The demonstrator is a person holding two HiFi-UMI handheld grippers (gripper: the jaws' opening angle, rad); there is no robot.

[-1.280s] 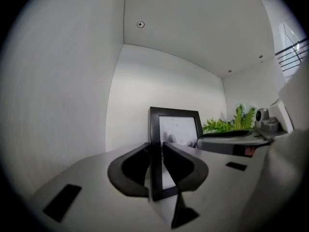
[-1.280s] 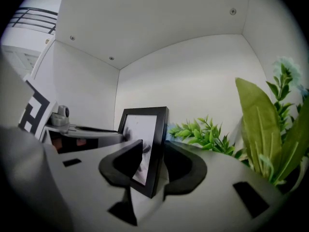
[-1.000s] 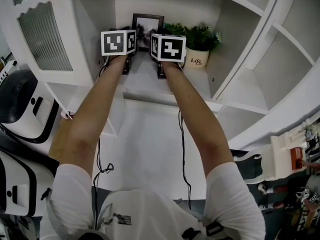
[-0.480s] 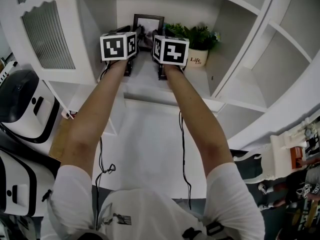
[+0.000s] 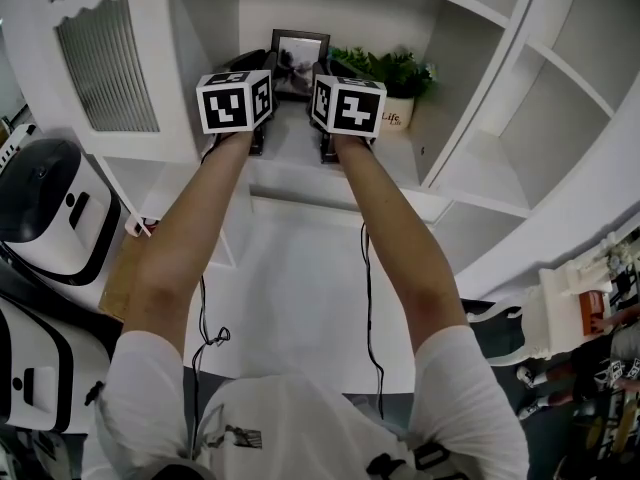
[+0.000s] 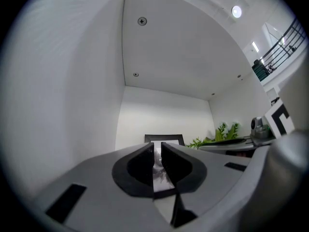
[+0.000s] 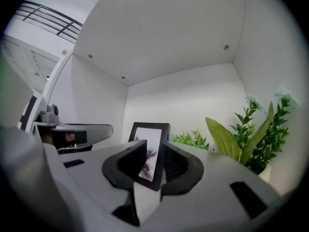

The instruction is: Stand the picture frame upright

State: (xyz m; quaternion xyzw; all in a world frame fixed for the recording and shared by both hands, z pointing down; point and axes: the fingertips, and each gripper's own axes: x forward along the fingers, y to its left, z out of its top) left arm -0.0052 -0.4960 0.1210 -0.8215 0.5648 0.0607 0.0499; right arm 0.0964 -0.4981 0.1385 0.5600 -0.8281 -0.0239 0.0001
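Left gripper and right gripper: jaws just narrowed, empty, facing the upright picture frame. Probably light, fragile; grip its side edges

Just right of your right tongs stands a green leafy plant in a white pot. Left of your left tongs is a white ribbed-glass door.

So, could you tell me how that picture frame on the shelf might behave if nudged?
The picture frame stands thin and tall, nearly upright, so it would probably tip rather than slide. Its dark, straight border suggests it is stiff and fairly light. The smooth front may be glazed, so it is likely fragile.
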